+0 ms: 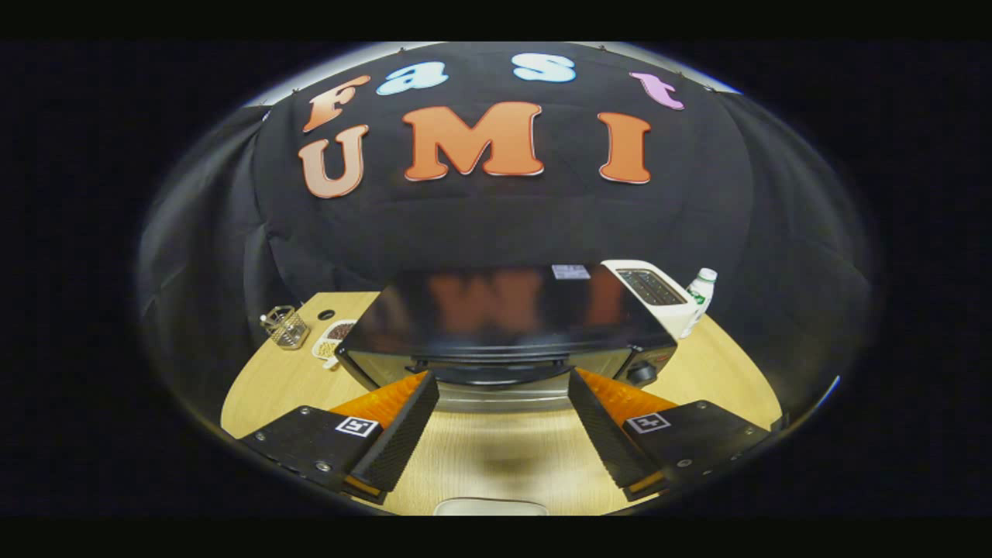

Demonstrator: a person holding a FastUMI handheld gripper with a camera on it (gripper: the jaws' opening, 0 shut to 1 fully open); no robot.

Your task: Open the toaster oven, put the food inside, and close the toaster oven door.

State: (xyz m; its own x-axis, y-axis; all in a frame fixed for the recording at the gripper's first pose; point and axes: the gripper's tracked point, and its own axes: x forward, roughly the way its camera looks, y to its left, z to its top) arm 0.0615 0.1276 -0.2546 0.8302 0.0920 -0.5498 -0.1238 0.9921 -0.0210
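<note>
Toaster oven (pixel 504 329) sits on the wooden table (pixel 721 372), just ahead of the gripper (pixel 502 387); glossy dark top, door facing the fingers. Door (pixel 496 364) looks closed: front face upright, handle bar running across it just beyond the fingertips, no gap visible, though the view is steep and the lower front is partly hidden behind the fingers. Gripper fingers (pixel 403 422) stand wide apart, nothing between them but bare table; tips near the oven front, not touching as far as I can tell. Food: a small dish (pixel 332 341) w/ brownish bits sits left of the oven, beside a wire basket (pixel 285 327); whether that is the task's food, can't say. A pale rounded rim (pixel 490 508) shows on the table close under the gripper, too cut off to ID, could be a plate. Oven interior not visible, so can't tell if anything is inside. White slot toaster (pixel 655 291) and a bottle (pixel 700 298) stand to the right, behind the oven, prob. not involved. Status: shut door + empty gripper fits either end, i.e. oven yet to be opened w/ food outside, or food already in and door shut again. Frame doesn't settle which.
</note>
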